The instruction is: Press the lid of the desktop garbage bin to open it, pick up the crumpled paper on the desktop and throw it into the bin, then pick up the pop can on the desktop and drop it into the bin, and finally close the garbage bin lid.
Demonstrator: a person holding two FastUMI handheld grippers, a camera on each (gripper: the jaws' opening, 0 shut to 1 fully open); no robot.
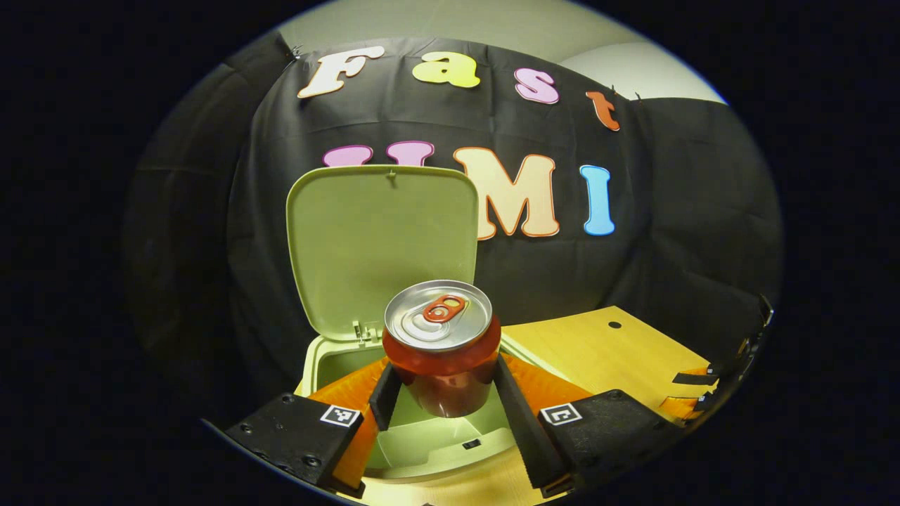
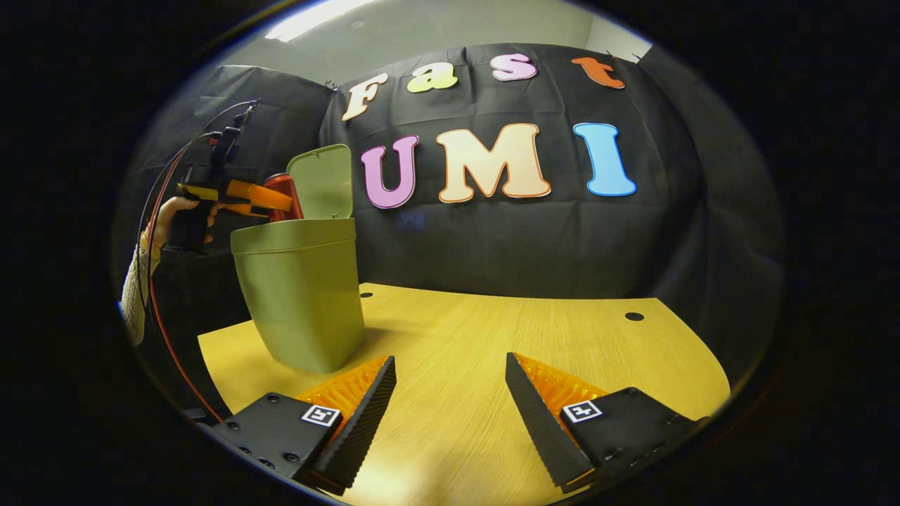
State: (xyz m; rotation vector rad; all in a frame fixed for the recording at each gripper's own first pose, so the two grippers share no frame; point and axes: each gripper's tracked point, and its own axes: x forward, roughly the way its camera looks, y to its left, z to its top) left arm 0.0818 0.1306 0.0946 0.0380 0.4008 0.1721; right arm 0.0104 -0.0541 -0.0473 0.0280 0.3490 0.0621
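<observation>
My left gripper (image 1: 444, 393) is shut on a red pop can (image 1: 441, 351) with a silver top, held upright over the mouth of the green bin (image 1: 330, 362). The bin's lid (image 1: 380, 246) stands open behind the can. In the right gripper view the bin (image 2: 302, 295) stands at the table's left, its lid (image 2: 322, 181) up, with the can (image 2: 285, 195) above its rim in the left gripper (image 2: 271, 204) held by a hand (image 2: 165, 214). My right gripper (image 2: 450, 379) is open, low over the bare wooden table (image 2: 492, 337). I cannot see inside the bin well enough to tell whether the paper is there.
The wooden table (image 1: 605, 351) extends to the right of the bin, with a small round hole (image 2: 634, 316) near its back right. The other gripper (image 1: 724, 379) shows at the far right edge in the left gripper view. A black cloth wall closes the back.
</observation>
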